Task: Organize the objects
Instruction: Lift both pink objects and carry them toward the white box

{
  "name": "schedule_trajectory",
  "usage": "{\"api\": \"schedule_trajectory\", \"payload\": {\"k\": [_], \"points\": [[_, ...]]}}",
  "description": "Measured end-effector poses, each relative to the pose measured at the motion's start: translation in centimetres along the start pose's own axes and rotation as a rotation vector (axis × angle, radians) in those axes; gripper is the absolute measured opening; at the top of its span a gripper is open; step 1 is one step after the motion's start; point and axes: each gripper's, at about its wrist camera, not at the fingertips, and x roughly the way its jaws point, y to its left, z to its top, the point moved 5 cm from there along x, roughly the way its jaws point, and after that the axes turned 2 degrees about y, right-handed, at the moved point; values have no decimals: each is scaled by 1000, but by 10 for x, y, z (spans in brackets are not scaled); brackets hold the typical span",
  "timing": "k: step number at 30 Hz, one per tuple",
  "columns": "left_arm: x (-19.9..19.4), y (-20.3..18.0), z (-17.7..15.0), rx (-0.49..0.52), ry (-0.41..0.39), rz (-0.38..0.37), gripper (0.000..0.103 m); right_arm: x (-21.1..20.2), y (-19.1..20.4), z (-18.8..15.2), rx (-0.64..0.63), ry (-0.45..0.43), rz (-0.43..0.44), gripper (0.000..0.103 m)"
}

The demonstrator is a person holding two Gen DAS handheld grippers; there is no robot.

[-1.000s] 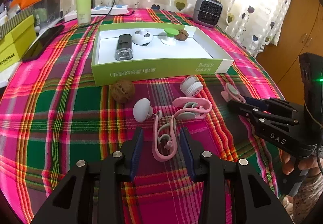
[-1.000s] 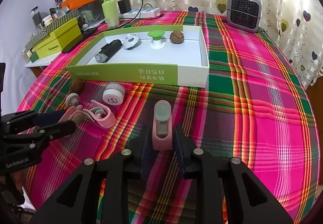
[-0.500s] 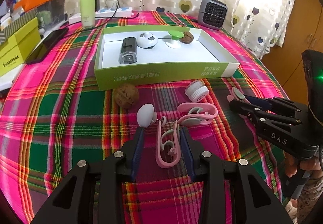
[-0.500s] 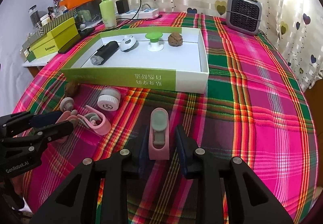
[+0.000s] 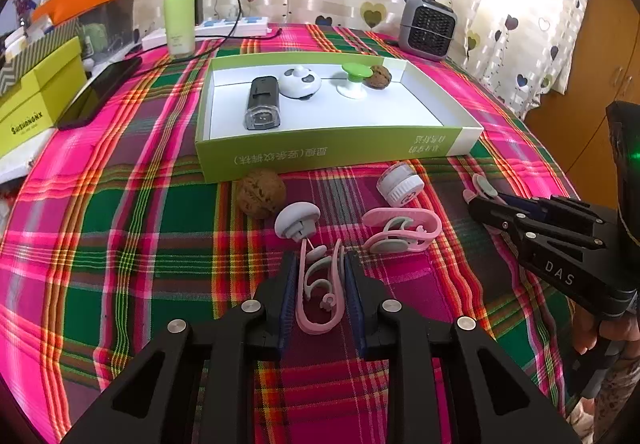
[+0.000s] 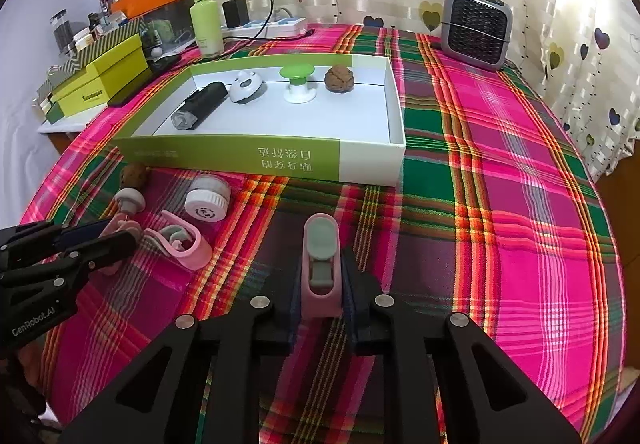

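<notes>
Two hand-held grippers over a pink-and-green plaid tablecloth (image 6: 500, 172), each clamped on a pink clip. The left gripper (image 5: 320, 276) has its jaws drawn in narrow against the long sides of a pink loop clip (image 5: 320, 296) — a thin, hairpin-shaped band, rounded at the near end, with a pale grey curl and a small pink stud inside it — which lies on the cloth between the blue pads. The right gripper (image 6: 322, 280) is likewise closed tight on a pink flat clip (image 6: 321, 264), a stubby pink body with a grey-green oval pad at its far end and a grey-green lever along the middle (its near end sits between the pads, its far end projects forward over the cloth). Just beyond the left gripper lie a second pink loop clip (image 5: 402, 230) on its side, a grey mushroom-shaped knob (image 5: 297, 221), a walnut (image 5: 260, 193) and a white ribbed cap (image 5: 400, 186), all loose on the cloth near the front wall of the green-and-white box (image 5: 332, 152). Inside the box, in a row toward the far wall: a black rectangular device (image 5: 261, 102), a white panda-patterned piece (image 5: 300, 82), a green-topped white knob (image 5: 354, 80) — upright — and a second walnut (image 5: 379, 76).
</notes>
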Motion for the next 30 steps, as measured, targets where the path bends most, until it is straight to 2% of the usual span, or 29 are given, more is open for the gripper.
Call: {"api": "schedule_trajectory", "payload": {"k": [30], "points": [[-17,1,12,-17,-36,-27,21,-16,11,6,13,-37,42,18]]}}
